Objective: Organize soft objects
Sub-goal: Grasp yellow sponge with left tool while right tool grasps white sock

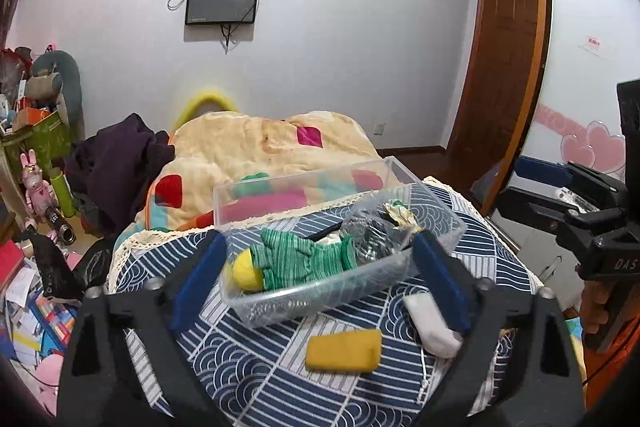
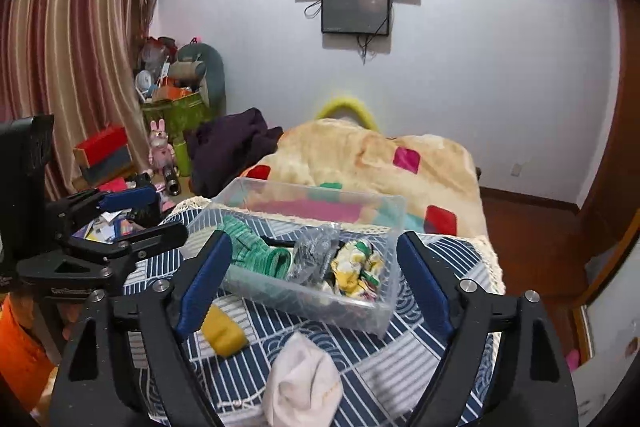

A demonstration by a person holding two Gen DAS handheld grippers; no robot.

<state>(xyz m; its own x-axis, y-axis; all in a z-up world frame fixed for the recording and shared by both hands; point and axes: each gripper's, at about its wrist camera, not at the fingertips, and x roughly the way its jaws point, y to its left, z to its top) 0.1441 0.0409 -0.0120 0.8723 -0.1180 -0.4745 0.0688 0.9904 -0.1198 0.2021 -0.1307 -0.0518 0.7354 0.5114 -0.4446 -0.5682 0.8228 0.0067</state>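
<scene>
A clear plastic bin (image 1: 436, 201) (image 2: 372, 315) stands on a blue patterned cloth (image 1: 256, 367) (image 2: 404, 367). It holds a green striped glove with a yellow ball (image 1: 304, 261) (image 2: 256, 251), a grey bagged item (image 1: 370, 231) (image 2: 312, 255) and a yellow-green cloth (image 2: 358, 267). A yellow sponge (image 1: 343, 350) (image 2: 224, 335) and a white sock (image 1: 430, 325) (image 2: 304, 383) lie in front of the bin. My left gripper (image 1: 320, 283) is open and empty over the sponge. My right gripper (image 2: 312, 291) is open and empty above the sock.
Behind the bin lies a cream blanket (image 1: 256, 143) (image 2: 360, 155) with coloured patches and a dark purple garment (image 1: 120, 163) (image 2: 232, 143). Clutter covers the floor at the left (image 1: 28, 267) (image 2: 120, 195). A wooden wardrobe (image 1: 504, 67) stands at the right.
</scene>
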